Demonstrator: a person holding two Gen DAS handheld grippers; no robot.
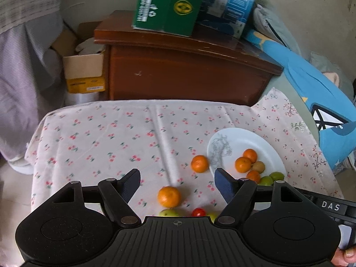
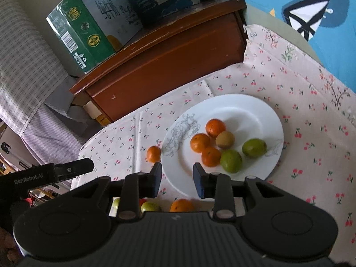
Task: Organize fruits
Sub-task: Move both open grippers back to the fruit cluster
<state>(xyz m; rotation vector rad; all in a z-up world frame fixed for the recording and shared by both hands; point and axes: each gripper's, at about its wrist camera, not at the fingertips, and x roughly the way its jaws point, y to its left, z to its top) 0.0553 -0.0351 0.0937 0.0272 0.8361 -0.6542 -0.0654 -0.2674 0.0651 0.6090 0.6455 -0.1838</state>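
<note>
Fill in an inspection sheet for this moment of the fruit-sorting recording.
Surface: cherry-print tablecloth, wrinkled.
Job's things: white plate holding three oranges, two green fruits and a brownish fruit; loose on the cloth, an orange by the rim, another orange, a small red fruit, a green fruit.
Clutter: nothing seen.
Grippers: left hand-held gripper open, empty; right hand-held gripper open, empty.
Cables: nothing seen.
Surroundings: wooden cabinet, green carton, blue carton, cardboard box.
</note>
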